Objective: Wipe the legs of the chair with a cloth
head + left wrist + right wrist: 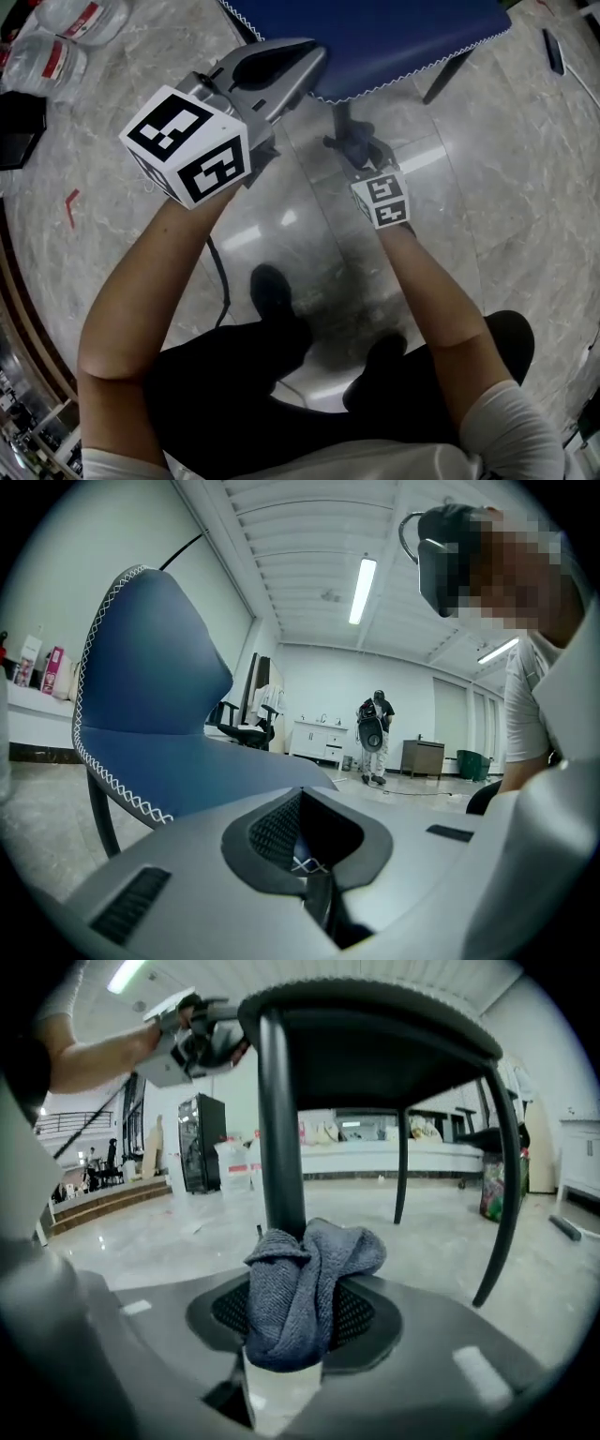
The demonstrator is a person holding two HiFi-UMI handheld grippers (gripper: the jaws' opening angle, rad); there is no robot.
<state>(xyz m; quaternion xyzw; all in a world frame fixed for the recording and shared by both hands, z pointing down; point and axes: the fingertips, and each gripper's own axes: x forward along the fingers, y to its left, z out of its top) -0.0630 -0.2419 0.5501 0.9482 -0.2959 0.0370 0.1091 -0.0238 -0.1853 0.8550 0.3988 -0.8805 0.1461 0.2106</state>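
Observation:
A blue chair point(375, 37) with white edge stitching stands on a marble floor. My left gripper point(305, 61) reaches its front rim, and stitched blue rim shows between the closed jaws of the left gripper point(305, 860). Lower down, my right gripper point(364, 161) is shut on a grey cloth point(354, 141). In the right gripper view the cloth point(309, 1279) bunches out of the right gripper point(291, 1335) and rests against the black front leg point(279, 1129), a little above the floor. That leg point(343, 114) drops from under the seat.
Other black chair legs point(502, 1176) stand to the right and behind. Water bottles point(56, 47) and a black case point(19, 127) lie at the far left, a dark flat object point(553, 52) lies at the far right. A cable point(223, 281) runs by my feet.

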